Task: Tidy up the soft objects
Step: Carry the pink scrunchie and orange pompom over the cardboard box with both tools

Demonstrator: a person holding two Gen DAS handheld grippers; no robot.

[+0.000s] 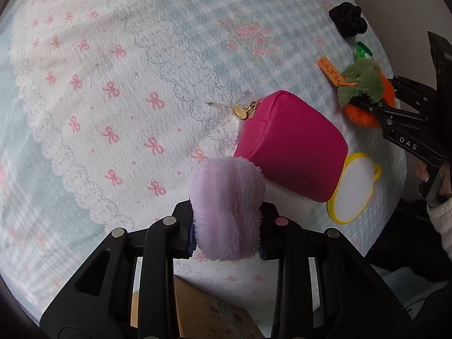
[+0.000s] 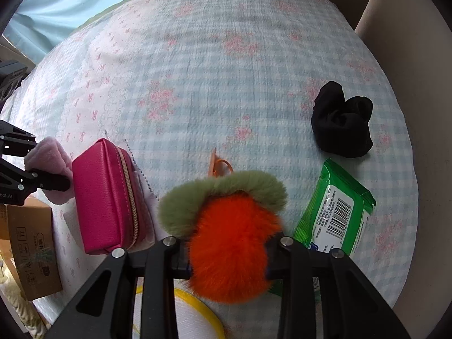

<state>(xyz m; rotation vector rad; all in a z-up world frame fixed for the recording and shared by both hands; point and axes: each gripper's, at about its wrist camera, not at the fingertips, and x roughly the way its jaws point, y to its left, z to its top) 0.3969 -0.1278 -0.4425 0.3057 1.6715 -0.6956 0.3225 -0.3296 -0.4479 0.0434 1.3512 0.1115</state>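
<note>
Left wrist view first: we see the left claw (image 1: 227, 223) at the bottom centre clamped on a lilac plush piece (image 1: 226, 206), whose fuzzy pile bulges over both fingers and hides their tips, so we cannot make out its full shape. Just behind it a magenta zip pouch (image 1: 291, 147) of smooth leather-like material lies on the bedspread (image 1: 113, 84), a crinkled cotton cover printed with pink bows and blue check; the pouch's gold zip pull points toward the upper left. At lower right of the pouch a round white pad with a yellow rim (image 1: 353, 188) is partly tucked under it. A cardboard box (image 1: 214, 316) at the bottom edge is mostly hidden by the claw's black frame. In the right wrist view the right claw (image 2: 228, 254) at the bottom centre is closed on a furry orange pom-pom with an olive-green ruff (image 2: 228, 226); the fur swallows the fingertips. An orange tag (image 2: 213, 161) on a loop peeks out behind it, its print unreadable here. At right lies a glossy green wipes packet (image 2: 336, 212), its lower corner cut off by the claw, and farther up a crumpled black sock bundle (image 2: 341, 124) sits apart.
</note>
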